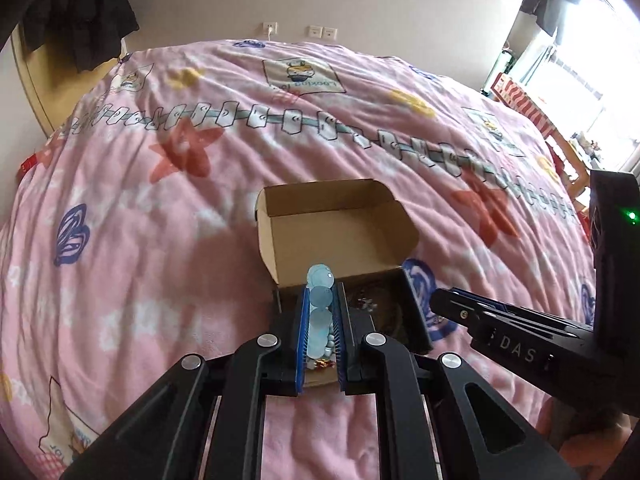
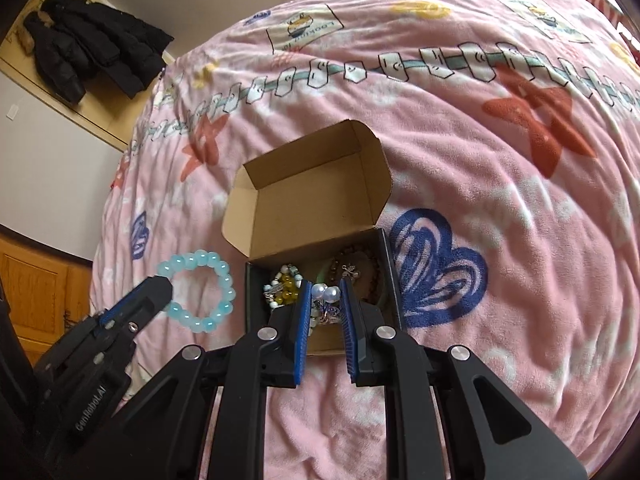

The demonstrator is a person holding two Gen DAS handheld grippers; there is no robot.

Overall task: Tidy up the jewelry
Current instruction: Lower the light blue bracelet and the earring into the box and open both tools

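Note:
A small cardboard box [image 2: 320, 184] with its lid flipped up lies on the pink bedspread, with several bead strings and a cross pendant [image 2: 349, 270] inside. My left gripper [image 1: 320, 300] is shut on a light blue bead bracelet [image 1: 319, 296], held edge-on near the box's front left; it shows as a ring in the right wrist view [image 2: 200, 292], left of the box. My right gripper [image 2: 326, 298] hovers over the box front, its fingers closed around pearl-like beads [image 2: 325, 292] there. The right gripper also appears in the left wrist view [image 1: 440, 300].
The pink patterned blanket [image 1: 160, 240] covers the whole bed around the box. Black coats [image 2: 92, 56] hang on a wall at the far left. A window and red-striped furniture [image 1: 528, 104] stand at the far right.

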